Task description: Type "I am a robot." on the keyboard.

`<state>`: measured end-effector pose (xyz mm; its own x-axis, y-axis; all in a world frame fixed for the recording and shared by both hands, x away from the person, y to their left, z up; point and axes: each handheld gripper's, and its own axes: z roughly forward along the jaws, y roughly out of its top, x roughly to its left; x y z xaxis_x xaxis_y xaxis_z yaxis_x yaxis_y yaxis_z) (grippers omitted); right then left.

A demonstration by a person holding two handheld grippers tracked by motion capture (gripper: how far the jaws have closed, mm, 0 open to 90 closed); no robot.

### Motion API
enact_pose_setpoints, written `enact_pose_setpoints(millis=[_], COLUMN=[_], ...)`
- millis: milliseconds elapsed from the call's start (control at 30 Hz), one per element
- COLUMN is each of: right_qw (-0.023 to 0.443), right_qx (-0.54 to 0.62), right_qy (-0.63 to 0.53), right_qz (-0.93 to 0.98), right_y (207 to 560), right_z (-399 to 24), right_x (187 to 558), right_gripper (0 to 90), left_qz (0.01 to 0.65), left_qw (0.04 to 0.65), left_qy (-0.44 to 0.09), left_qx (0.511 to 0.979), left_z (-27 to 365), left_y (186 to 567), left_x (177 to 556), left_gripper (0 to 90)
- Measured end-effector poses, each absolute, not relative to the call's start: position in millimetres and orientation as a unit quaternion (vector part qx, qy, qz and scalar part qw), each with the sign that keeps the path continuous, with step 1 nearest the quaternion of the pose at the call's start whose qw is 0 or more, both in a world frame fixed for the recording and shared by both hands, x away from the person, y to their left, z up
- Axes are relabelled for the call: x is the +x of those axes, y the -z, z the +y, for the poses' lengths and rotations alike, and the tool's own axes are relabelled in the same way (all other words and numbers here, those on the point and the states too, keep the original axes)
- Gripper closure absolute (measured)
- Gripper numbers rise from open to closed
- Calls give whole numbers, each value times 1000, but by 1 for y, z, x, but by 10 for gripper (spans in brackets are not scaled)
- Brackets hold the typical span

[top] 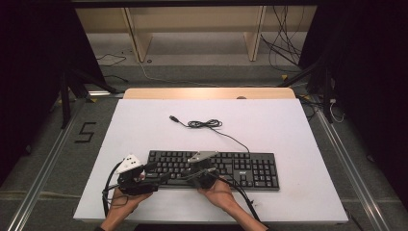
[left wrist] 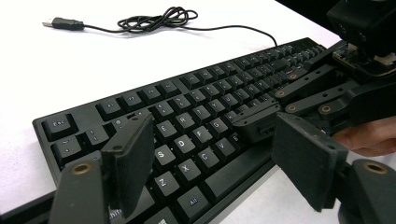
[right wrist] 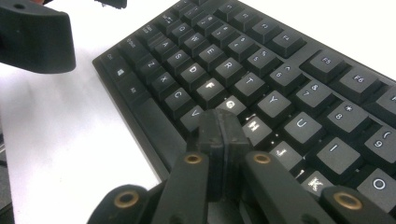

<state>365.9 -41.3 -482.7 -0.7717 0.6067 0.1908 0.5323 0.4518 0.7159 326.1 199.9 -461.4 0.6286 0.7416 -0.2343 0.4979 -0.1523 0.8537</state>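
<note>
One broad white rectangular surface (top: pixel 144 125) carries everything, its far edge backed by a strip of pale wood. Lying across its near half, toward six o'clock in the high view, is a long black plastic keyboard (top: pixel 250 168) with white-lettered keys. From the keyboard's far edge a thin black cable (top: pixel 231 136) runs toward eleven o'clock, bunches into a loose coil near the middle of the surface and ends in a small black plug (top: pixel 174 118) that lies free.

Both hands come in from six o'clock. The left gripper (left wrist: pixel 212 158), black with a white block on top, hangs over the keyboard's left end; its jaws stand released, wide apart, with nothing between them, above the lower letter rows. The right gripper (right wrist: pixel 223 128), black with a grey three-cornered plate on top, sits just at three o'clock of the left one. Its jaws are clenched together, empty, and their joined tip rests on or just over the keys between G and H; contact cannot be told.
</note>
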Motion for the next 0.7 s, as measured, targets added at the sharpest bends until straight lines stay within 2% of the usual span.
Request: enact_pose_setpoints(millis=[167,567,700], right_qw=[42,40,39], right_qx=[340,345,346], right_qy=[-410,-427,-434], right_qz=[845,835,831], right_y=[481,474,471], right_z=[-43,-51,-54], right_x=[366,369,370], right_gripper=[900,838,788], left_qz=[415,415,415], left_qw=[503,504,503], left_qy=[-121,-121,-122], left_qx=[748,748,748], left_z=[200,200,200], left_y=[462,462,462], left_x=[326,326,326], left_gripper=[293,293,293])
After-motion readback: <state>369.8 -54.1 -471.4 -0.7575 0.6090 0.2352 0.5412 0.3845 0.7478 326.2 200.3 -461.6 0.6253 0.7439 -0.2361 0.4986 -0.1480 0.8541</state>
